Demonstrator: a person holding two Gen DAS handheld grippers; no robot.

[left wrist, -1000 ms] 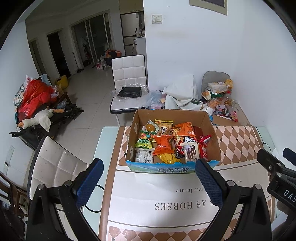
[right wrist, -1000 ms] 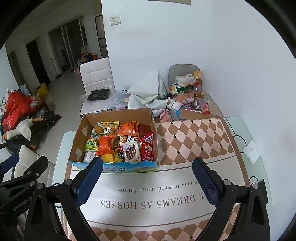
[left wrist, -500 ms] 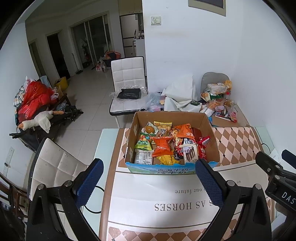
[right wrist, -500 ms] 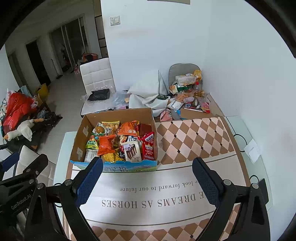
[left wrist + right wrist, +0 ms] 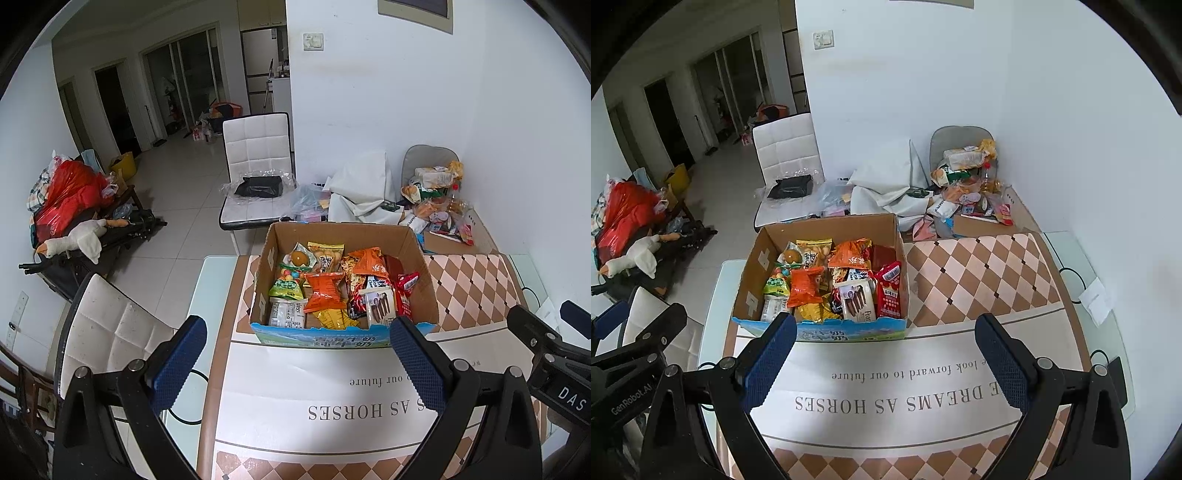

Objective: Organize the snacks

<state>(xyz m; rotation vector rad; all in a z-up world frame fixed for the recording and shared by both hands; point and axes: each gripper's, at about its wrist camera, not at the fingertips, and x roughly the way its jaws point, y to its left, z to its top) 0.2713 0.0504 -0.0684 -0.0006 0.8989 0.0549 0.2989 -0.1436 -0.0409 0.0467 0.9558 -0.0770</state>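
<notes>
Right now both grippers hang above the near end of the tabletop (image 5: 979, 266), each with jaws spread wide and holding nothing. The cardboard snack box (image 5: 343, 236) sits straight ahead of the left gripper (image 5: 295, 358), its open top facing up and its blue printed front edge toward the jaws. From the right gripper (image 5: 886, 354) the same cardboard snack box (image 5: 827, 225) lies ahead and to the left, so the left one looks the better lined up, though both seem about equally far. Packets stand crammed inside: an orange chip bag (image 5: 327, 291), a red packet (image 5: 892, 291) at the right wall, a chocolate biscuit-stick pack (image 5: 857, 299). A second heap of snacks (image 5: 967, 184) lies at the far corner, well apart.
</notes>
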